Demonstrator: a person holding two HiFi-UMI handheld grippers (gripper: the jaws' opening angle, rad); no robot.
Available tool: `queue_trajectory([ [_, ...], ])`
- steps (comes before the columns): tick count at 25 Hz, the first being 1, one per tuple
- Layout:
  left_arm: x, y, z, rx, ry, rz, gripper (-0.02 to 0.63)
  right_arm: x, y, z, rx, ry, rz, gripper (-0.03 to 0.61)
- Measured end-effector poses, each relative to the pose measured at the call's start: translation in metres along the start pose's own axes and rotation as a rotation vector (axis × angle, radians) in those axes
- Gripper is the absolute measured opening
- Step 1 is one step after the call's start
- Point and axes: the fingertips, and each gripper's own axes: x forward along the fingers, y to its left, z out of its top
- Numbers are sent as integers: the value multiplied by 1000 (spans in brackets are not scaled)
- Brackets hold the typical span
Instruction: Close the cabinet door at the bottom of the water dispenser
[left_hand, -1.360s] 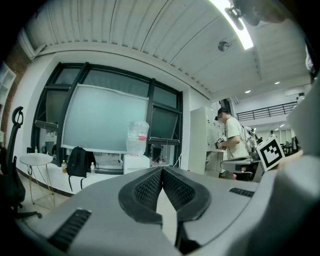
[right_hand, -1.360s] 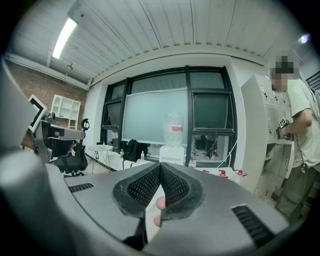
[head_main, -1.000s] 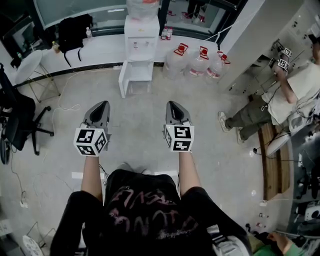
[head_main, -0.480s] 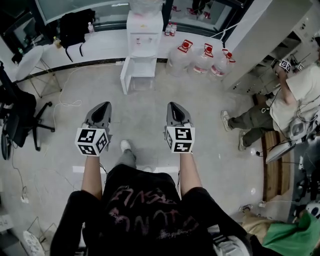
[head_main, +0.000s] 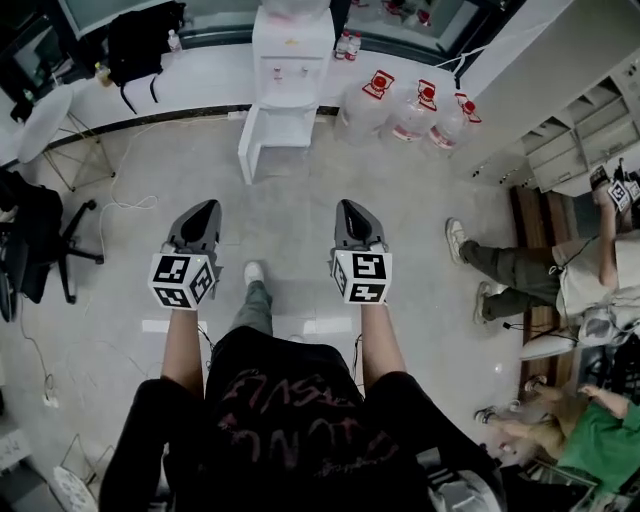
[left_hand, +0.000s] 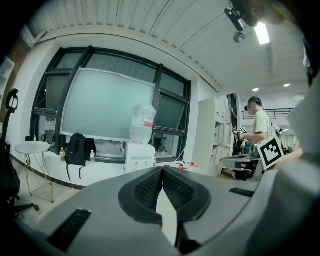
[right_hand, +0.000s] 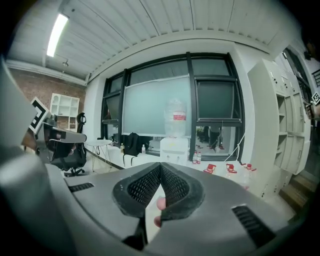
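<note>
Cabinet door (head_main: 249, 146) at the foot of the white water dispenser (head_main: 291, 45) hangs open at the far side of the room. It is swung out to the left of its compartment, well apart from both grippers.

Nearest the camera, a person in a black printed shirt (head_main: 290, 420) stands on the pale floor (head_main: 300, 200), one shoe (head_main: 254, 272) set forward between the two forearms. The left gripper (head_main: 206, 207) and the right gripper (head_main: 347, 205) are held side by side, both pointed toward the dispenser, each with a marker cube (head_main: 182, 281) at its rear.

The left gripper view shows its jaws pressed together at the tips with nothing between them. The right gripper view shows the same, ribbed pads meeting, with the person's fingertips (right_hand: 160, 202) visible through the gap below.

Past the grippers, three water jugs (head_main: 412, 112) with red caps stand just right of the dispenser. A black backpack (head_main: 140, 45) sits on the white ledge (head_main: 200, 88) to its left. A round table (head_main: 45, 118) and an office chair (head_main: 35, 235) occupy the left side. At right, another person (head_main: 515, 272) stretches their legs out beside white shelving (head_main: 585, 125).
</note>
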Motion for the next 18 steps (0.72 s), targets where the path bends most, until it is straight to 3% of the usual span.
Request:
queue_trajectory([
  [10,105,101,-2,-25,95,-37,15,142,-4,21,18,44,-33,14],
  [18,176,155,-6,-19,158,-99,15,209,-23,19,49,87,-105,14],
])
